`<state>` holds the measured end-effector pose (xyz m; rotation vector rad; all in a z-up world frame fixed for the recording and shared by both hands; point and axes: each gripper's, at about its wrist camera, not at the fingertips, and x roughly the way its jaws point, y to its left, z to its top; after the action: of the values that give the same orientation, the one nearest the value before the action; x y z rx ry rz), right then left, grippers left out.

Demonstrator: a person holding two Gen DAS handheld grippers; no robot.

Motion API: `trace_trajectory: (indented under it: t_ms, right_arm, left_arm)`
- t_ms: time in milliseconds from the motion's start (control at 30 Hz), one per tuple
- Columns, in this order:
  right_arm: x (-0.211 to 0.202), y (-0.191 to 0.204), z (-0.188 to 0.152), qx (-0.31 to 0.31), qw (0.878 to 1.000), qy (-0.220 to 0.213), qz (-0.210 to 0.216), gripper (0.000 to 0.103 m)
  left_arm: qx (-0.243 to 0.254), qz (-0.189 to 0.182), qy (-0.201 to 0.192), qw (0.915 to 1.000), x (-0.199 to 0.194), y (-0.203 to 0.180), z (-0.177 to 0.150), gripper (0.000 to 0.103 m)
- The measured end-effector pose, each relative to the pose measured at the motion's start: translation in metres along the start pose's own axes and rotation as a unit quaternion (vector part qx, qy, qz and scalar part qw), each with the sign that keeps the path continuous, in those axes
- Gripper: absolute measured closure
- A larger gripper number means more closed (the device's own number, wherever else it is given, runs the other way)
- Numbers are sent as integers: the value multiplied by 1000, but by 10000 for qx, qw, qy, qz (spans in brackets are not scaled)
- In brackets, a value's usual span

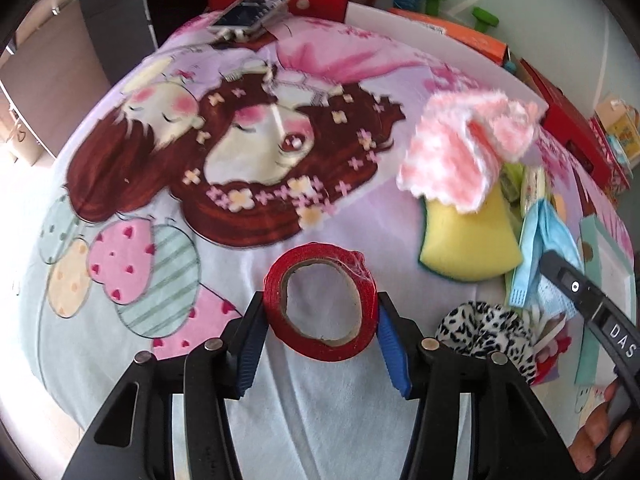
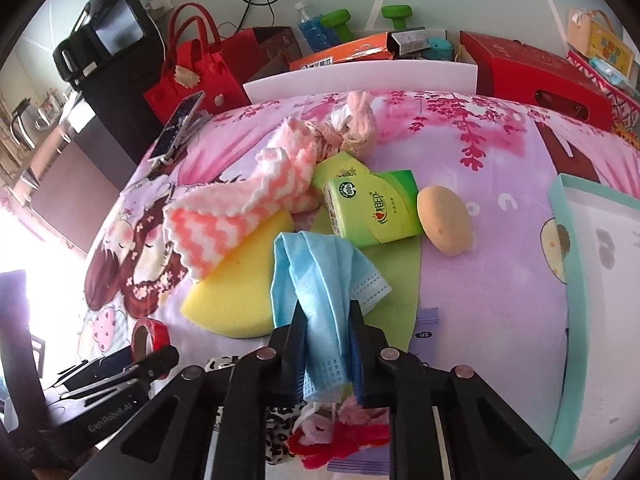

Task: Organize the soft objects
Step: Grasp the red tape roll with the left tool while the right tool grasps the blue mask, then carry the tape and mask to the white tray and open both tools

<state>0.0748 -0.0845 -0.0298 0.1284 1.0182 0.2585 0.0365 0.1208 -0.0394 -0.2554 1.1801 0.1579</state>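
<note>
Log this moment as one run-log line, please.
left gripper: shut on red tape roll | right gripper: shut on blue face mask | other soft items untouched

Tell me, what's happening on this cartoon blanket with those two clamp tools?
A person is sorting a pile of small household items with a handheld gripper in each hand. The left gripper is clamped on a red tape roll. The right gripper is pinching a blue face mask above a yellow sponge. A pink-and-white cloth, a green tissue pack and a leopard-print scrunchie lie nearby.
</note>
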Motion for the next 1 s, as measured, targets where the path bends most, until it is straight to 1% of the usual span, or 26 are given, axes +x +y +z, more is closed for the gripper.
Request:
trace_trajectory:
  t_ms: [133,300,400,500,700,800,900,1000]
  right_arm:
    - [-9,-6,3,178,9993,-183,269,91]
    - [-23,-12,9,317,9972,-517,444,91]
    - [-35,-17,13,449,9938,-800,628,91]
    - [-50,-19,17,461,9906,-1098,677,91]
    - [-78,-23,24,432,9810,-1710,806,91]
    - [-86,-29,28,486,9774,-1874,848,91]
    - [-90,-36,32,565,9752,-1963,855,91]
    - [-93,-47,36,732,9718,-2049,908,91]
  left_arm:
    - [-38,-15,-186,9998,-19,-6,7,49]
    - [26,-67,-427,9991,-39,-24,16,49]
    - [55,-107,-551,9984,-53,-36,24,49]
    - [120,-133,-697,9974,-62,-49,30,49]
    - [189,-260,-844,9959,-66,-73,40,49]
    - [172,-308,-885,9954,-66,-83,44,49]
    - [186,-348,-914,9950,-66,-94,50,49]
    - [100,-411,-961,9945,-67,-104,56,49]
